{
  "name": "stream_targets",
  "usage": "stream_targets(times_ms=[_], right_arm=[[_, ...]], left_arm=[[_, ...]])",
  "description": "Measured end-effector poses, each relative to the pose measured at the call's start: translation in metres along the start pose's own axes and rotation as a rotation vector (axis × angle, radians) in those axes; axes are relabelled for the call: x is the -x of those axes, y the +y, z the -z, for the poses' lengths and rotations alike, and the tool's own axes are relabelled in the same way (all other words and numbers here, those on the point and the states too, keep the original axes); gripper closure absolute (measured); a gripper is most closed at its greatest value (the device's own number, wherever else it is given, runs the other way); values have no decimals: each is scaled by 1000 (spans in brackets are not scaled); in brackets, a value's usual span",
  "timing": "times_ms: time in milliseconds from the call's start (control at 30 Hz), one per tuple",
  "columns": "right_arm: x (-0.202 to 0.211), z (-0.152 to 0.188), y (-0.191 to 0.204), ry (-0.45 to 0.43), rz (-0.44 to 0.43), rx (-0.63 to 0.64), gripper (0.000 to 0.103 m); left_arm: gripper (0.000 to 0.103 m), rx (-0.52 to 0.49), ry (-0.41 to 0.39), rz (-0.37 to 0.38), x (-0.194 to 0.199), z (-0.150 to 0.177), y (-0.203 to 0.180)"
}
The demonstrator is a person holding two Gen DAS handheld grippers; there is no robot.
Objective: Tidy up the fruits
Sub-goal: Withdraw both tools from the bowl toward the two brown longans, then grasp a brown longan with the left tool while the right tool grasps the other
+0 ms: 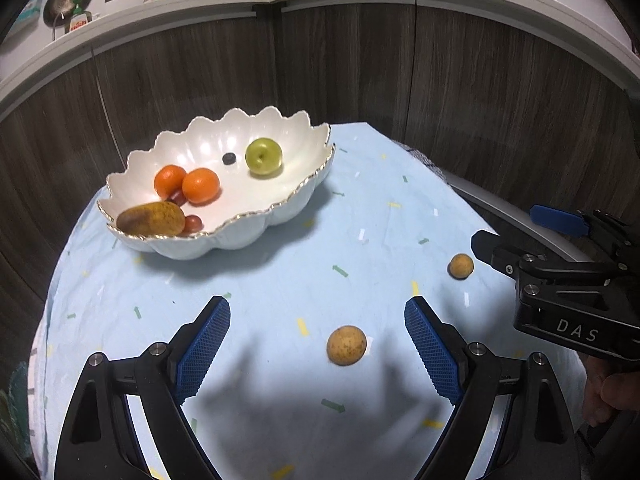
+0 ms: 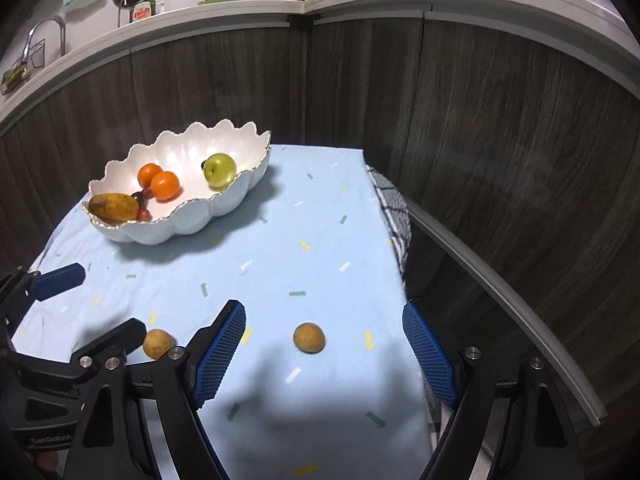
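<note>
With both the left gripper (image 1: pixel 318 344) and right gripper (image 2: pixel 324 350) spread wide and empty, either round brown fruit (image 1: pixel 346 345) could roll off the cloth (image 1: pixel 280 272) if nudged.

The white scalloped bowl (image 2: pixel 180 216) sits at the far left of the blue cloth (image 2: pixel 320 240). In the bowl lie two oranges (image 2: pixel 160 182), a green apple (image 2: pixel 219 170) and a brown-yellow fruit (image 2: pixel 114 207). Well nearer than the bowl, the right gripper (image 2: pixel 324 322) stands wide open — a small brown fruit (image 2: pixel 308 337) lies on the cloth between its blue pads, untouched. A second one (image 2: pixel 158 343) lies left of it, beside the left gripper (image 2: pixel 106 302).
</note>
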State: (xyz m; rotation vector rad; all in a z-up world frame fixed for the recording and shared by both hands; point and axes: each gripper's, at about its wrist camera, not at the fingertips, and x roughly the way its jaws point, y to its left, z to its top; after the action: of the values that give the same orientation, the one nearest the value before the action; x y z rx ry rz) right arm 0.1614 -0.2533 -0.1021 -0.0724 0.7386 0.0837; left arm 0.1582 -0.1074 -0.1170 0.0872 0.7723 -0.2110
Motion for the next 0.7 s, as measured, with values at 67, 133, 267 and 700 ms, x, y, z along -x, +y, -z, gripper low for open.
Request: stream_targets(times_ms=[67,133,267,700], right_arm=[[-3,2,1,3,-7,7,22],[-6,4,2,6,-14,15,22],[-11,5,3,9,-25,35,23],[-37,11,8,38,-88,81,34]], left_arm=[[16,4,3,-3,-2,2,0],[17,14,8,-8,-4,5,0],[28,44,21,-12,-6,11,0],[42,25,45,0,-20,24,-16]])
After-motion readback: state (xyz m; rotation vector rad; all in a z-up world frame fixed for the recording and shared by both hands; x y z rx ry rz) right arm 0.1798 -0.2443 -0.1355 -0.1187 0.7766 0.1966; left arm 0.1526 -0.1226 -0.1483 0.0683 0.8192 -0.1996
